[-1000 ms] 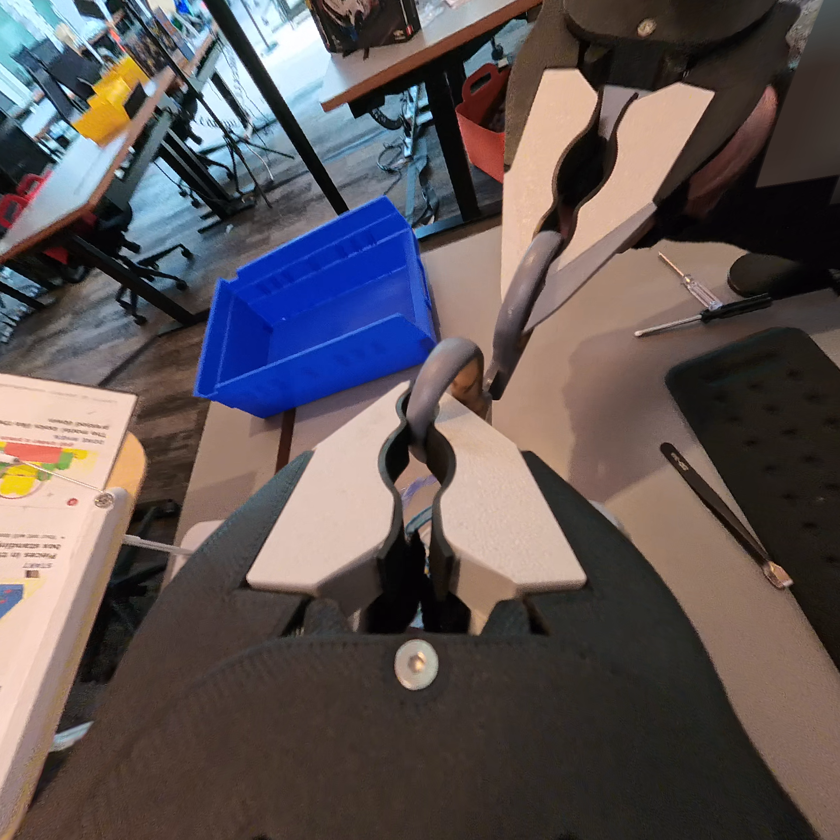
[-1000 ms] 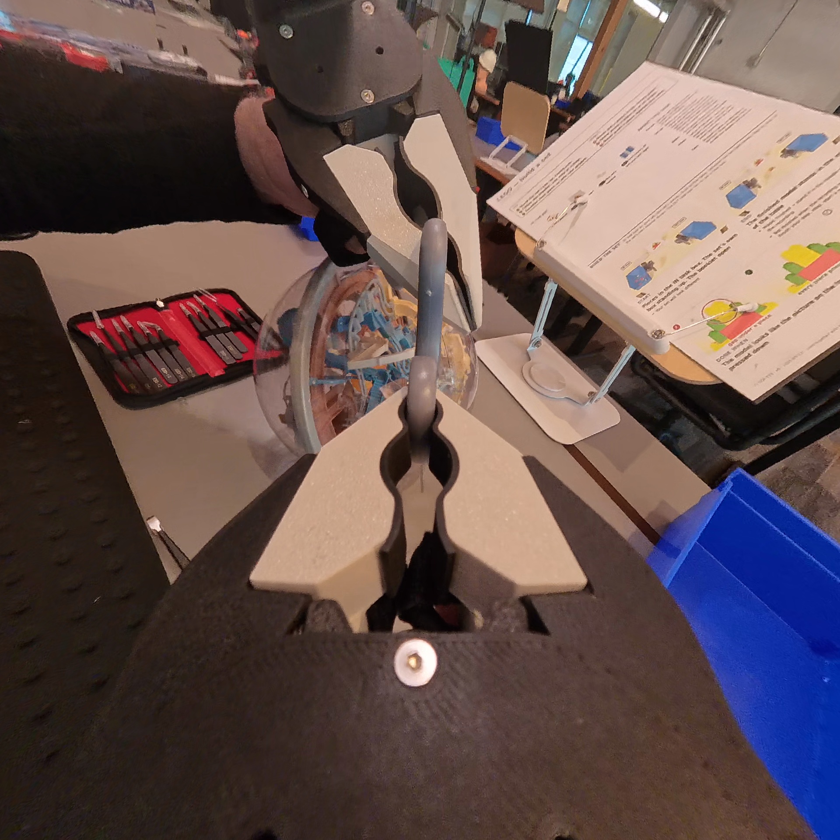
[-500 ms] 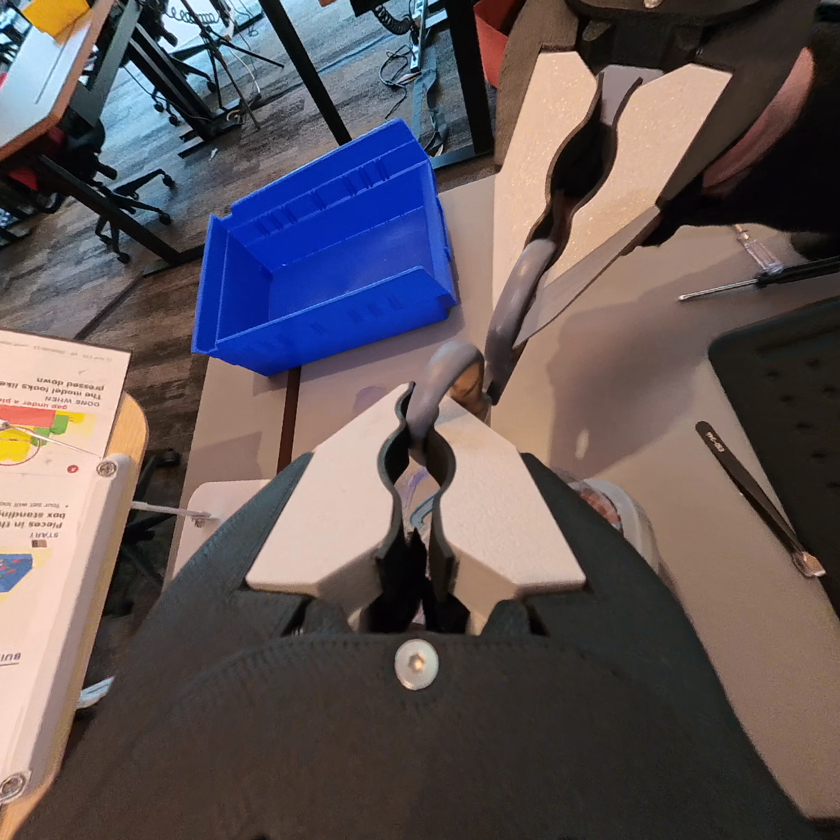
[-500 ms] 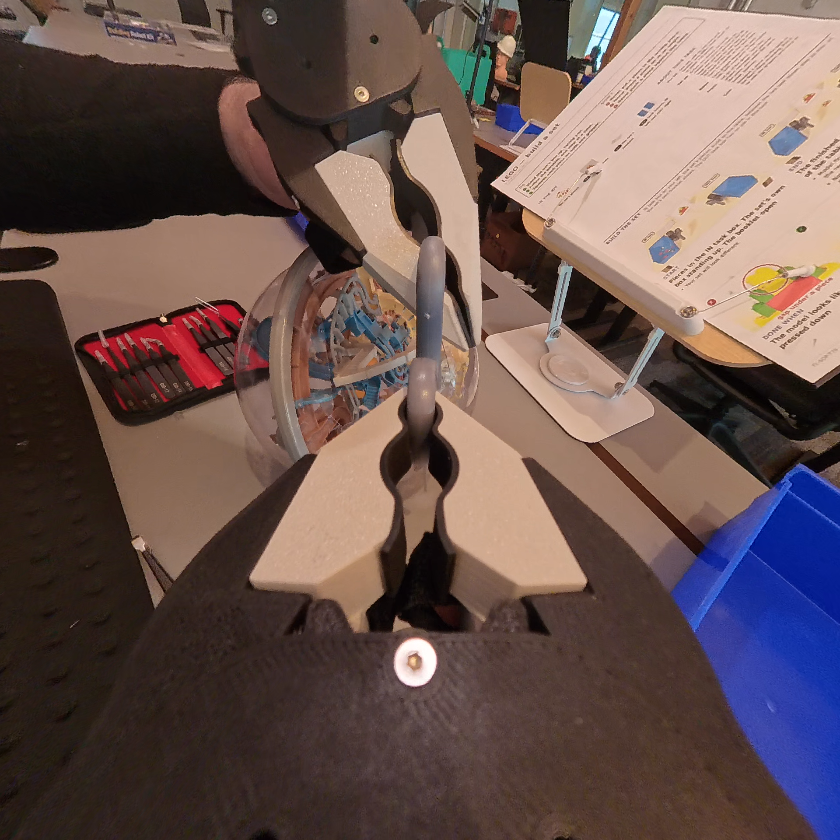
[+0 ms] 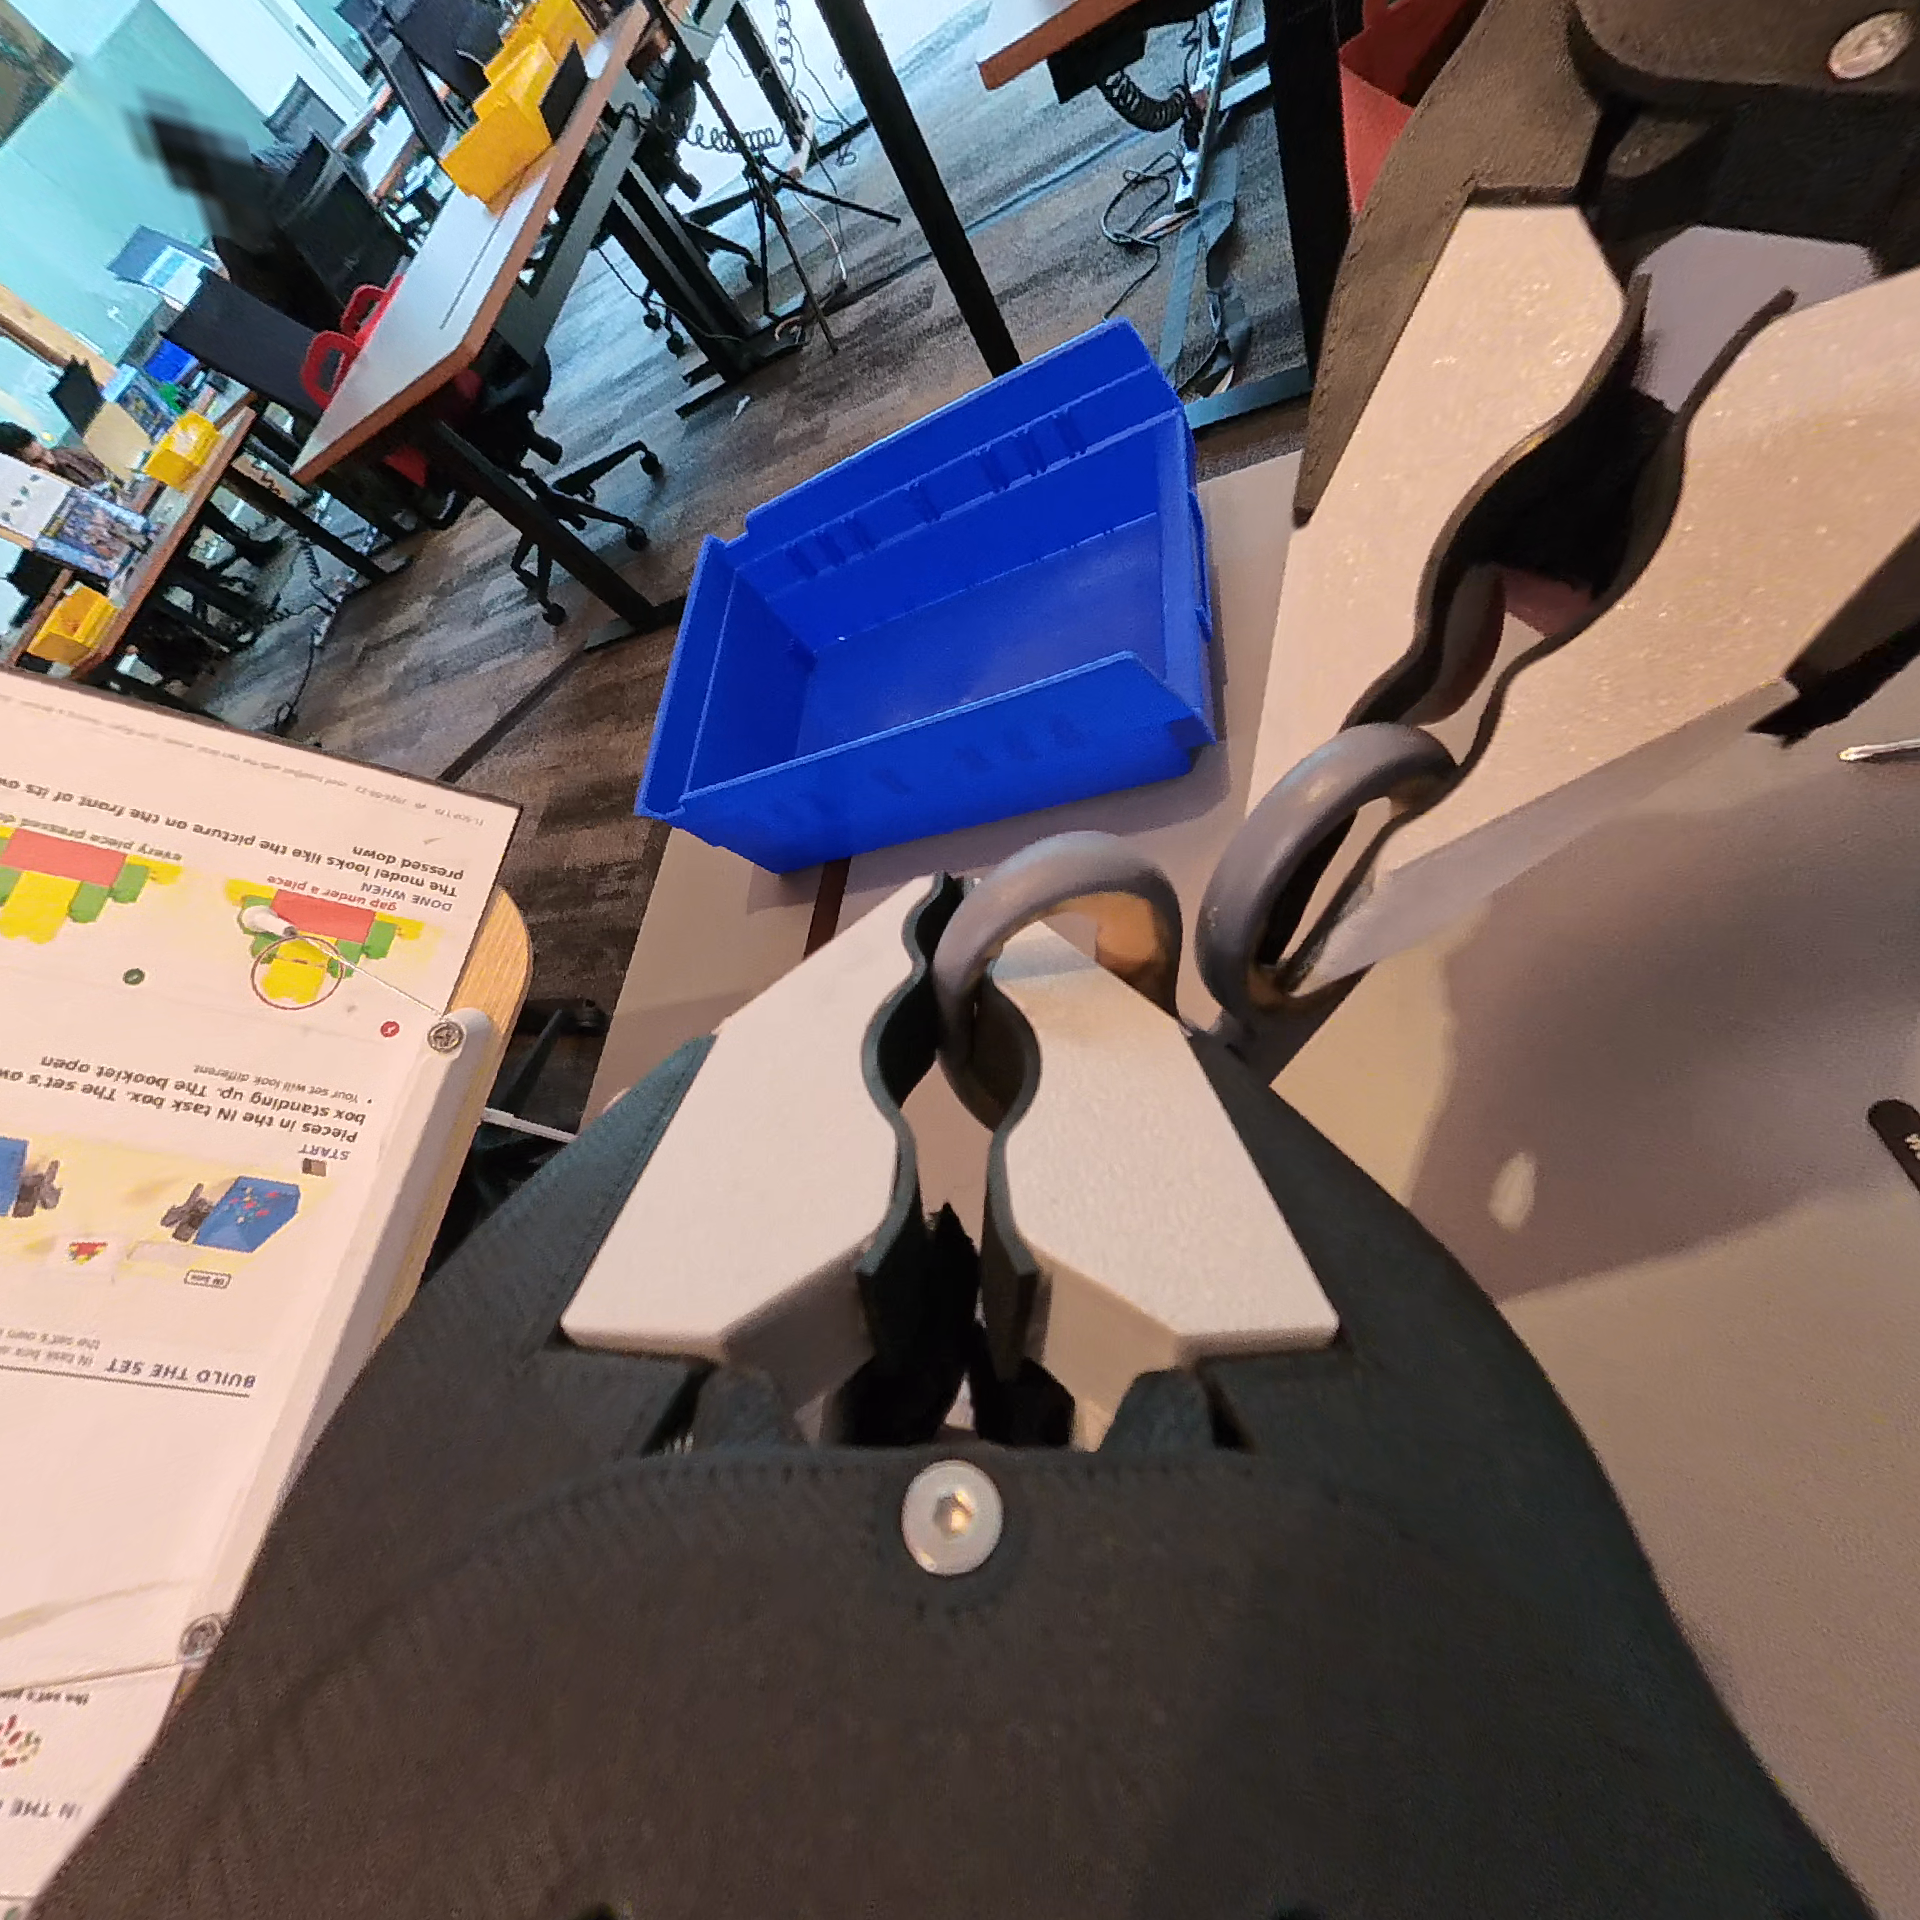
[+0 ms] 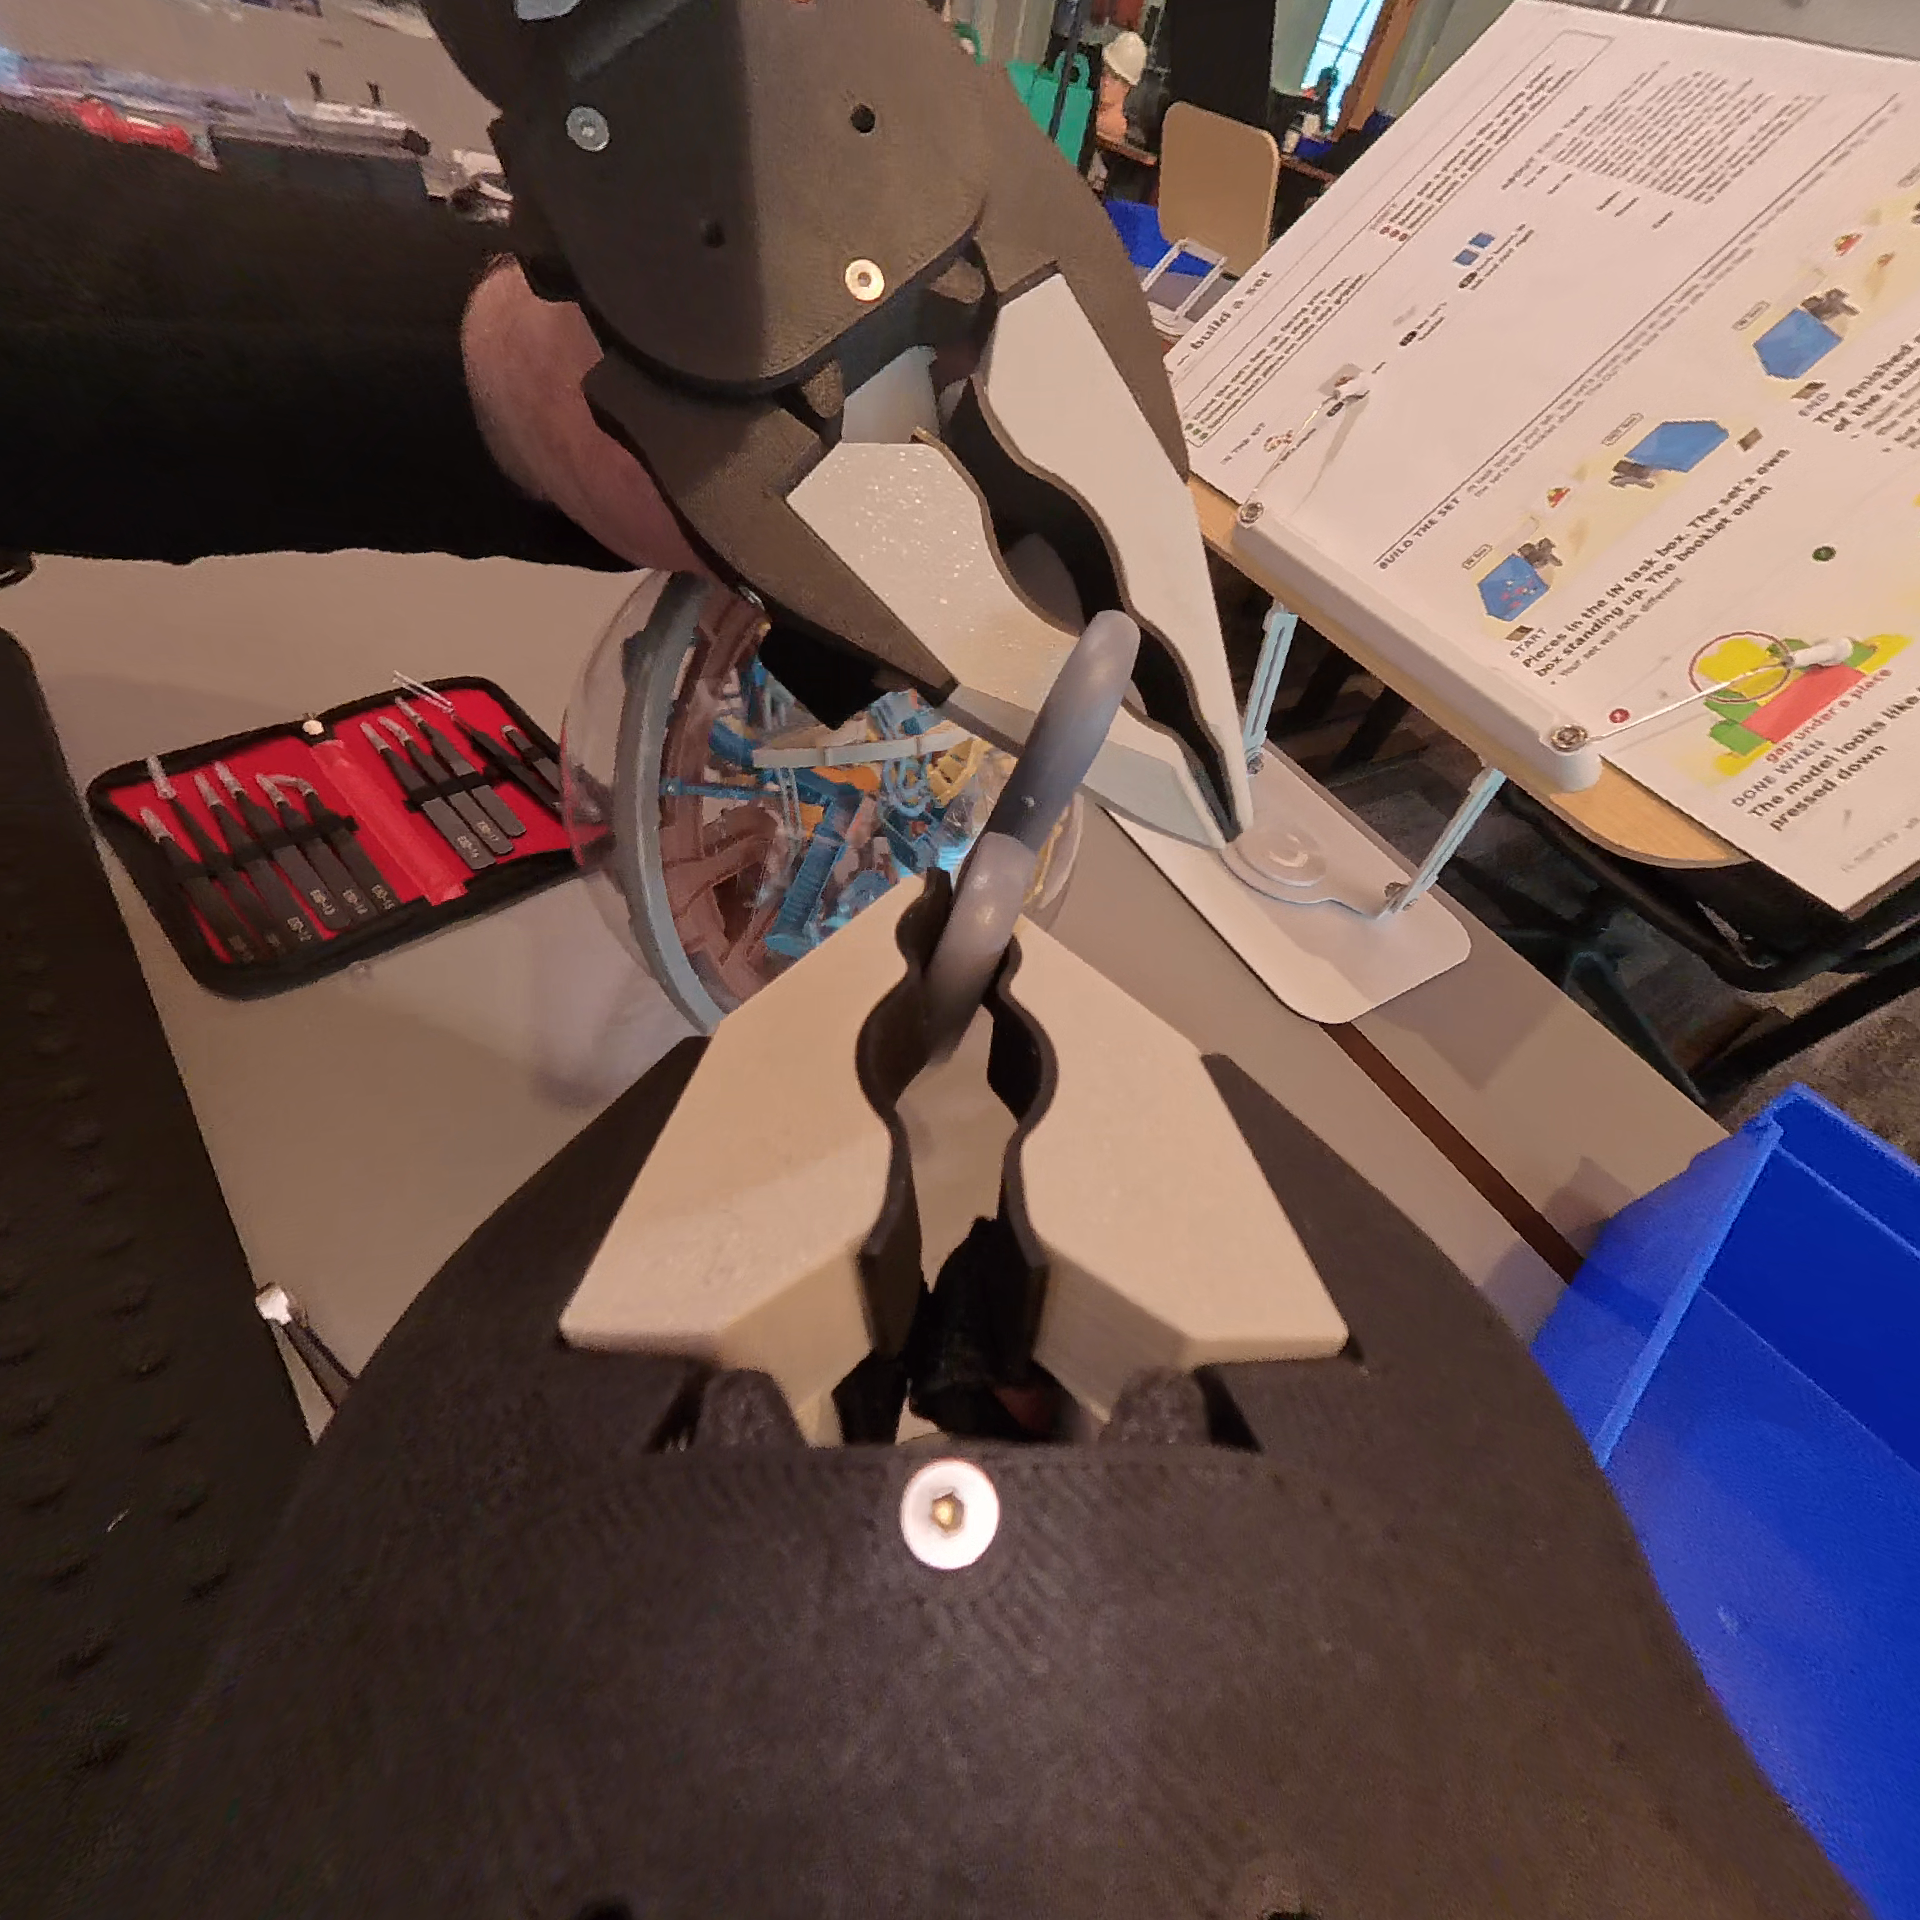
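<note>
A clear sphere (image 6: 800,831) with a blue and brown maze inside and a grey ring around it rests on the grey table (image 6: 416,1091). My right gripper (image 6: 966,935) is shut on a grey loop handle (image 6: 982,894) at the sphere's near side. My left gripper (image 6: 1231,821) reaches down over the sphere and is shut on a second grey loop (image 6: 1086,707). In the left wrist view my left gripper (image 5: 961,935) grips its loop (image 5: 1049,883), and the right gripper (image 5: 1273,977) grips the other loop (image 5: 1309,821) just beyond. The sphere is hidden under the left gripper there.
An empty blue bin (image 5: 935,665) sits at the table edge, also in the right wrist view (image 6: 1766,1403). An instruction sheet on a stand (image 6: 1662,416) stands beside it. An open red tweezer case (image 6: 332,810) and a black mat (image 6: 83,1143) lie on the other side. Some 6 centimetres of space lies between my two pairs of fingers. The open red tweezer case (image 6: 332,810) lies around 40 centimetres away from my right fingertips.
Both grippers keep their hold on the loops. The left gripper has leaned further over the sphere towards the stand, and the sphere has turned a little with them.
</note>
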The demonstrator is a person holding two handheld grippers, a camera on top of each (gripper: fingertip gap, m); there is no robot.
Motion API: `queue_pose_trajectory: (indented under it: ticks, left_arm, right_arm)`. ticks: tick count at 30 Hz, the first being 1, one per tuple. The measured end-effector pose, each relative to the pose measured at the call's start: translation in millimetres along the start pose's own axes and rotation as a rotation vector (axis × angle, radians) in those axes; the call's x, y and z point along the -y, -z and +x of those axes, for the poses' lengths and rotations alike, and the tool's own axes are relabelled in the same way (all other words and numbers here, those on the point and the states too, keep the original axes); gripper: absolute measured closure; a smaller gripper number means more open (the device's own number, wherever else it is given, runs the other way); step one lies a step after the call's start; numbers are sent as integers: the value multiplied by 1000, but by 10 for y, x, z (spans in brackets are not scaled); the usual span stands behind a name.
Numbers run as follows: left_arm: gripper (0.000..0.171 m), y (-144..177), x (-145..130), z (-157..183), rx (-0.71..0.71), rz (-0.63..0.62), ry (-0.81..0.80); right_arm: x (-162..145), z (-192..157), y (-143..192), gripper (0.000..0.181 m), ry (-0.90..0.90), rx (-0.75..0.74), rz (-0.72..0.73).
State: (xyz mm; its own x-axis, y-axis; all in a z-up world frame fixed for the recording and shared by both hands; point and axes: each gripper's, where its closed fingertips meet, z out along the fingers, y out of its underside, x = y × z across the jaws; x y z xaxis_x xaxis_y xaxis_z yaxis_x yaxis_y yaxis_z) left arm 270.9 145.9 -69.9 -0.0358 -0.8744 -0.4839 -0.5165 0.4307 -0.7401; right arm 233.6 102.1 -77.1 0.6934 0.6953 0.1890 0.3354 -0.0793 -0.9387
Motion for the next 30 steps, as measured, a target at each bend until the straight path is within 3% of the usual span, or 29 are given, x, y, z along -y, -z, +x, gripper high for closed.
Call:
queue_pose_trajectory:
  ticks: [7, 17, 23, 30]
  left_arm:
    - [171, 196, 50, 24, 3, 4, -74]
    - [171, 156, -77, -11, -49, -47, -77]
    - [171, 219, -324, -175, -81, -79, -4]
    - [171, 111, -437, -116, -128, -148, -53]
  right_arm:
    - [72, -1, 58, 181, -28, -57, 47]
    - [10, 62, -26, 181, -70, -61, 54]
    - [-148, 109, 11, 181, -135, -9, 104]
    - [-235, 103, -159, 181, -141, 32, 80]
